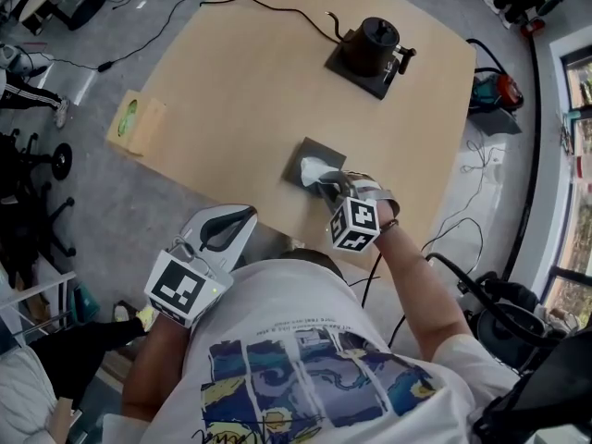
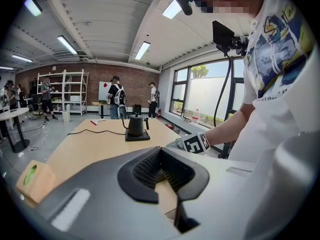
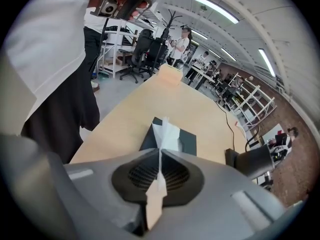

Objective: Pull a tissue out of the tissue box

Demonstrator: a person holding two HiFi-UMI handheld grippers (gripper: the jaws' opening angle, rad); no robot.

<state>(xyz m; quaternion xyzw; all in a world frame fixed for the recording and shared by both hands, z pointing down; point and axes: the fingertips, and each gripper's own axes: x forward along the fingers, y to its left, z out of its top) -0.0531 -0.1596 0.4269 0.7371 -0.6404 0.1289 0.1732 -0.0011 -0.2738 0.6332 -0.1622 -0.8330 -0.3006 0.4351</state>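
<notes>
Far left edge of surface [image 1: 231, 81]: tan box with green oval [image 1: 136, 123], well apart from the work, seemingly no part of the job.

Left gripper [image 1: 229, 222]: hangs off the near edge, well apart from the tissue box. Jaws wide, nothing between them in the left gripper view [image 2: 162, 174].

Centre-right, near edge: dark grey tissue box [image 1: 319, 155] flat on the surface, white tissue [image 1: 313, 168] standing out of its top slot.

Right gripper [image 1: 333, 188]: points steeply down at the box. Jaws closed on the tissue's upper fold; in the right gripper view [image 3: 160, 171], a thin white strip pinched between the pads, tissue [image 3: 167, 134] bunched just beyond, box [image 3: 187, 141] beneath.

Far right: black gooseneck kettle [image 1: 375, 44] on its base, corded, untouched.

Progress, judged: grasp made, pull not yet done; tissue apparently still seated in the slot. Remaining: draw up and away until the sheet clears. Box unheld, so may lift along.
</notes>
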